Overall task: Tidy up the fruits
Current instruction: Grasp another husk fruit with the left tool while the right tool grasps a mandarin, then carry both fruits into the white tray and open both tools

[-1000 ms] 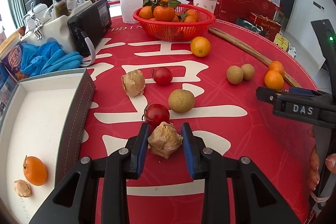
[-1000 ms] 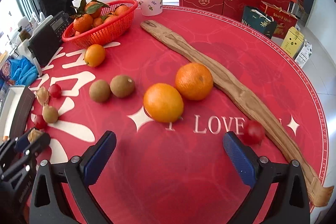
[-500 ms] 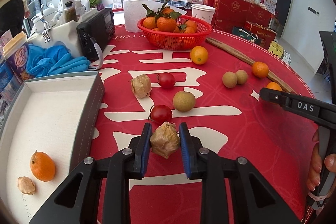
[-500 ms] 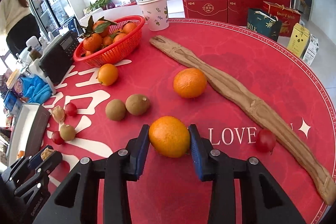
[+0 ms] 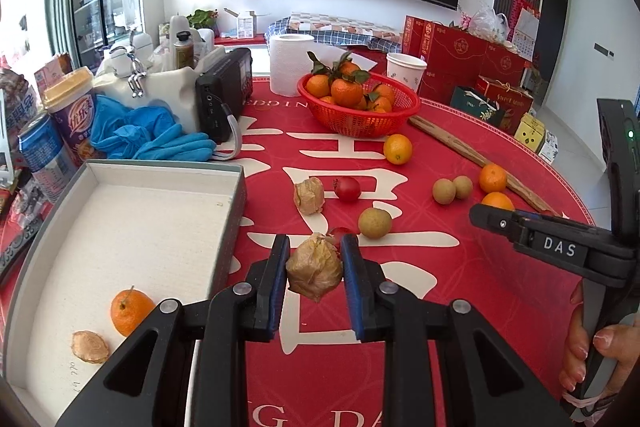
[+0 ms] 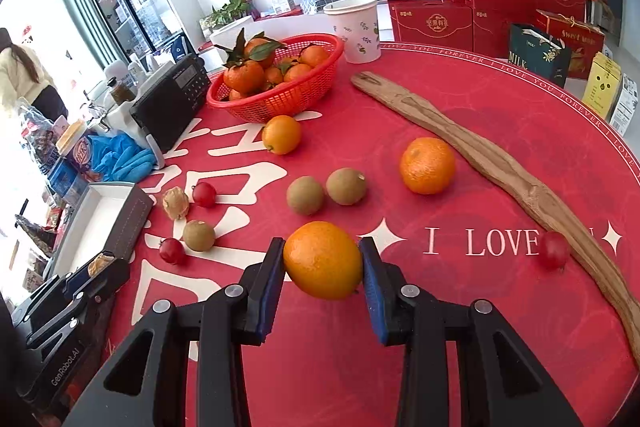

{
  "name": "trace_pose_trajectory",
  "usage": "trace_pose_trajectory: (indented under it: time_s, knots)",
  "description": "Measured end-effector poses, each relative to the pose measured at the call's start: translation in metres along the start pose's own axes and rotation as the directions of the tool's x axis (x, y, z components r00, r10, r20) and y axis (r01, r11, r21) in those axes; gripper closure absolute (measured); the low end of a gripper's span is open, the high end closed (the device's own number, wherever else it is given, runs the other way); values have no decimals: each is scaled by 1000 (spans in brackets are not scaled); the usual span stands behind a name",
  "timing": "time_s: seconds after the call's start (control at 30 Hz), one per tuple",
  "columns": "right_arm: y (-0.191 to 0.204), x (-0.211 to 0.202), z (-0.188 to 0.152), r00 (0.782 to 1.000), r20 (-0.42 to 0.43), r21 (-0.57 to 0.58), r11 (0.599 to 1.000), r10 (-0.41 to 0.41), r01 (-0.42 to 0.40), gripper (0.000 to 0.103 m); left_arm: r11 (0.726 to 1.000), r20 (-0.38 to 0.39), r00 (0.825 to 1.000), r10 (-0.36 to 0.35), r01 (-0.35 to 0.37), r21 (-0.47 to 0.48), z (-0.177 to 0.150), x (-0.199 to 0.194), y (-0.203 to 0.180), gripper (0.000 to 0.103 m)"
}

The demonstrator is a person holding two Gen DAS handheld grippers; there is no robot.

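My left gripper (image 5: 315, 269) is shut on a papery brown husk fruit (image 5: 314, 267) and holds it above the red table, right of the white-lined box (image 5: 120, 227). The box holds an orange (image 5: 130, 310) and a husk fruit (image 5: 89, 347). My right gripper (image 6: 322, 263) is shut on an orange (image 6: 323, 259), lifted off the table. Loose on the table lie another husk fruit (image 5: 309, 195), cherry tomatoes (image 5: 347, 189), brown round fruits (image 6: 305, 195) and oranges (image 6: 427, 165).
A red basket of tangerines (image 5: 360, 105) stands at the back, with a paper cup (image 6: 357, 29) and paper roll (image 5: 291, 69). A long wooden piece (image 6: 500, 171) lies across the right side. A radio (image 5: 224, 93), blue gloves (image 5: 148, 137) and cans stand behind the box.
Both grippers closed on their fruits and lifted them: the left raised the husk fruit, the right closed on the orange and raised it off the table.
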State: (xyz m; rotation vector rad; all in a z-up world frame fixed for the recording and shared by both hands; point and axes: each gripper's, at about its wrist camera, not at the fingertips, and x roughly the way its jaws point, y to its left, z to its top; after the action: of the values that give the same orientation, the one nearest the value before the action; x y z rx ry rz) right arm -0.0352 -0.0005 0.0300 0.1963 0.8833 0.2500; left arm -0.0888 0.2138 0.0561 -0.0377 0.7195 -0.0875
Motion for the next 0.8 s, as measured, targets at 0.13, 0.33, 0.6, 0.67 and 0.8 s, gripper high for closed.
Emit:
trace_pose_trajectory:
  time_s: [0.13, 0.33, 0.6, 0.67, 0.8]
  knots:
    - [15, -2, 1, 999, 8, -22, 999, 41, -41, 65, 998, 63, 997, 47, -44, -38, 6, -20, 18, 74]
    - [47, 1, 2, 995, 1, -69, 992, 104, -104, 65, 989, 91, 989, 120, -111, -94, 4, -32, 53, 74]
    - [113, 9, 1, 980, -21, -163, 966, 198, -199, 65, 970, 76, 978, 194, -180, -164, -7, -38, 97, 74]
    - [135, 11, 0, 975, -29, -199, 955, 221, -222, 65, 964, 64, 976, 207, -192, -184, -12, -40, 109, 74]
    - [177, 23, -1, 961, -65, -244, 929, 270, -278, 65, 946, 24, 973, 228, -215, -243, -24, -38, 136, 74]
